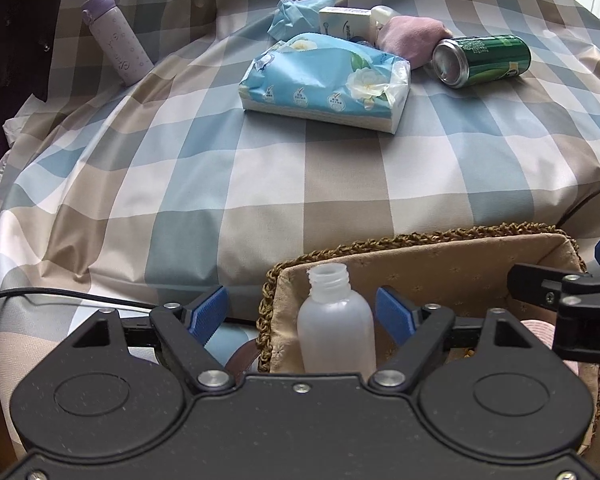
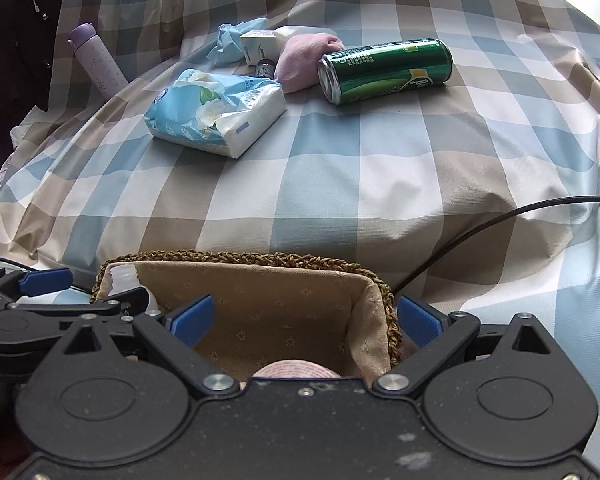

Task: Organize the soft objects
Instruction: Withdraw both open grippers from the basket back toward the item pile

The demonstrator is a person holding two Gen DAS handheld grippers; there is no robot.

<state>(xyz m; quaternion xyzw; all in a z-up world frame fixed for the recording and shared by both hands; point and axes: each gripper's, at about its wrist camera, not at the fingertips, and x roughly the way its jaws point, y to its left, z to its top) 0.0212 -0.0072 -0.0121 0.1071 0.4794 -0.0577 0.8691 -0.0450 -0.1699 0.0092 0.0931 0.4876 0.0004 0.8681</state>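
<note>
Next, tissue pack point(image 1: 325, 80) on bed: light, squashy, slippery wrap; pinch across narrow middle. Left claw point(image 1: 302, 312) and right claw point(image 2: 305, 320) both apart, empty, over basket point(image 2: 236, 258).

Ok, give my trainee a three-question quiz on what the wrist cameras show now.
1. True or false: the can stands upright.
2. Which thing stands in the basket between the left gripper's fingers: A tissue pack, B clear bottle, C purple flask?
3. Fill in: the right gripper's jaws are ____.

Key: 1 false, it lies on its side. 2 B. 3 open.
</note>
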